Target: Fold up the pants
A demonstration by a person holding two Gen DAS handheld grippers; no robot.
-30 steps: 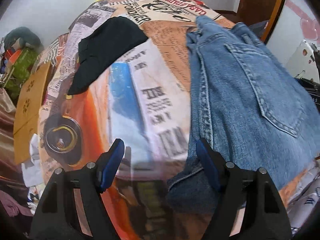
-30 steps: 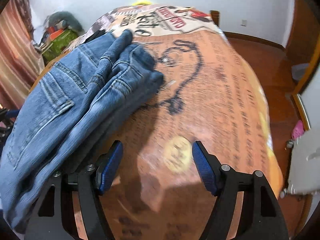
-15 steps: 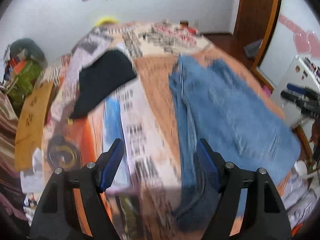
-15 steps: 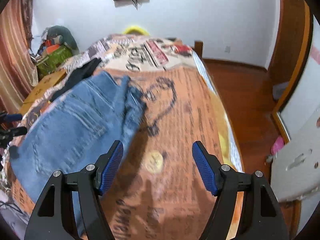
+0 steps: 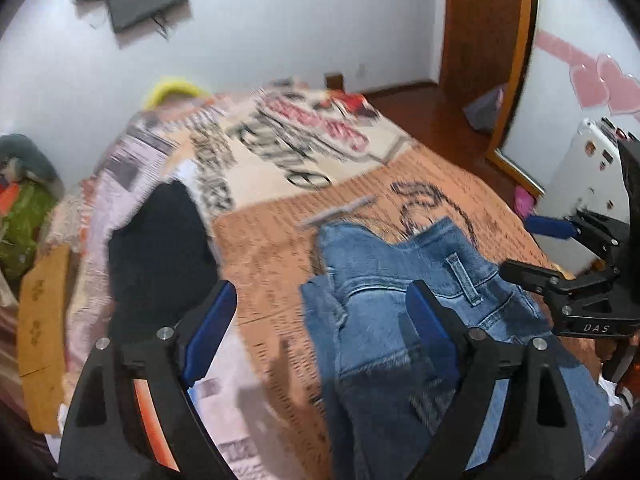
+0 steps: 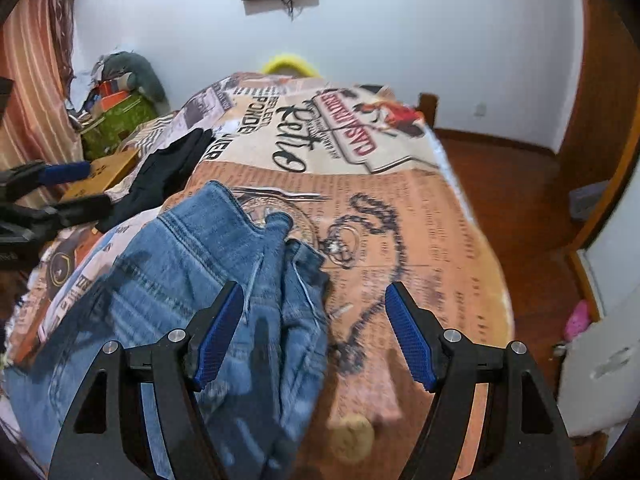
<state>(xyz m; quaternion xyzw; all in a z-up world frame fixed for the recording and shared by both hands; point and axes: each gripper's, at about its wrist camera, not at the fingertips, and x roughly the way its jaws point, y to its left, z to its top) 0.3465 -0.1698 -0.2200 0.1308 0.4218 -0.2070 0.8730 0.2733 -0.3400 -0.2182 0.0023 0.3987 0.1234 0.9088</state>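
- Black garment (image 5: 160, 252) at the left of the bed, on the newspaper-print bedspread (image 5: 272, 264), near the cardboard box (image 5: 42, 320) off the bed's edge.
- Left gripper (image 5: 320, 340): jaws spreading wider, nothing between the pads; it hangs above the bedspread.
- Jeans (image 5: 400, 320) lie folded right of centre on the bedspread, waistband toward the far end, clear of both grippers.
- Right gripper (image 6: 316, 340): jaws held apart, gripping nothing, over the jeans' right edge.
- Wooden floor (image 6: 520, 200) beyond the bed, far right.
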